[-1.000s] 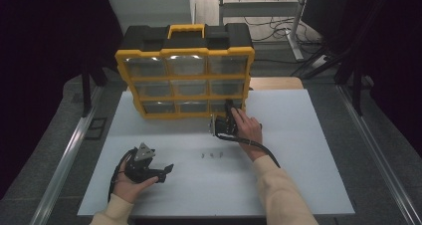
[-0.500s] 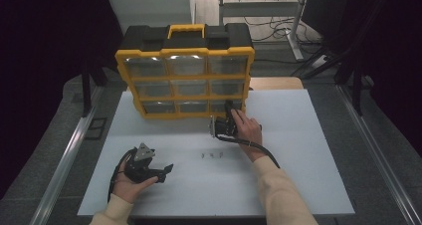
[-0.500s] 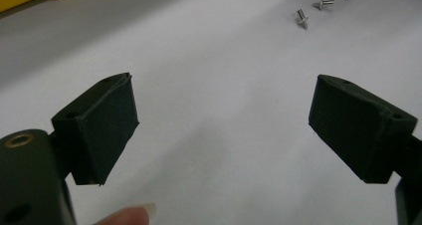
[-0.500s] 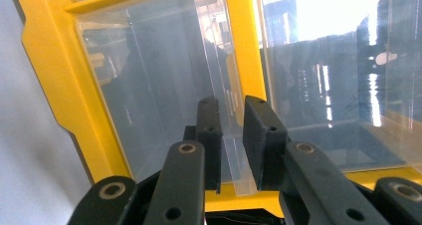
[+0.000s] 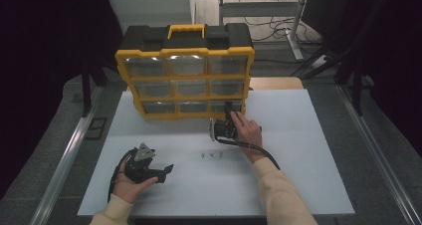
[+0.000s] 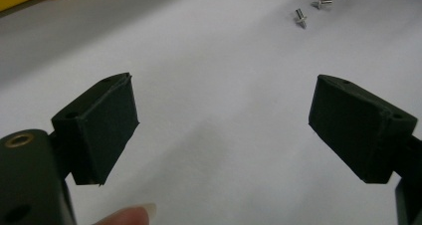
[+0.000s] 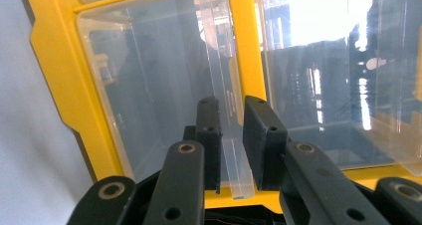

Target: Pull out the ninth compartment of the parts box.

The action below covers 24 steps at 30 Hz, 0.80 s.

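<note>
A yellow and black organizer case (image 5: 184, 75) stands upright at the back of the white table top (image 5: 308, 150), its clear drawers facing me. My right gripper (image 5: 227, 114) is at the bottom right drawer (image 5: 230, 104). In the right gripper view its jaws (image 7: 232, 135) are shut on that drawer's clear handle tab (image 7: 236, 175). My left gripper (image 5: 161, 166) lies in a hand at the front left of the table, open and holding nothing (image 6: 224, 130). A few small metal screws (image 5: 212, 155) lie between the two hands, and I see them again in the left gripper view (image 6: 301, 17).
The table's metal side rails (image 5: 64, 160) run along both edges. A wooden surface (image 5: 276, 83) shows behind the case on the right. The right gripper's cable (image 5: 259, 150) trails across the table toward the sleeve.
</note>
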Each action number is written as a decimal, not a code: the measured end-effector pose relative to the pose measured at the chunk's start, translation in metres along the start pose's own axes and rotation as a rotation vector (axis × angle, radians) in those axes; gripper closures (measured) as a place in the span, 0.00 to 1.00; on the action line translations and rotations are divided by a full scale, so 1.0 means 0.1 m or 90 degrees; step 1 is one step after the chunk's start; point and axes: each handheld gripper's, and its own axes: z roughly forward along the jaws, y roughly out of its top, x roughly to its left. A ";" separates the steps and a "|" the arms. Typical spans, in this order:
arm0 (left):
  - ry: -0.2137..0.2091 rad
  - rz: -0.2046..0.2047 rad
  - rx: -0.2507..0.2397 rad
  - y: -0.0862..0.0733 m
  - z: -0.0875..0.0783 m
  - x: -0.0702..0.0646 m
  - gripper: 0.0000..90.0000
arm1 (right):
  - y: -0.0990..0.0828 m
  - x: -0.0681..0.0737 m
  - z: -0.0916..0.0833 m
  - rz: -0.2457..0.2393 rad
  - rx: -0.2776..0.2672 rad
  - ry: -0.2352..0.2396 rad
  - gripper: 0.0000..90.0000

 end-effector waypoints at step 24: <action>-0.003 0.001 0.000 0.00 0.00 0.00 0.13 | -0.01 -0.03 -0.10 0.016 -0.005 0.023 0.85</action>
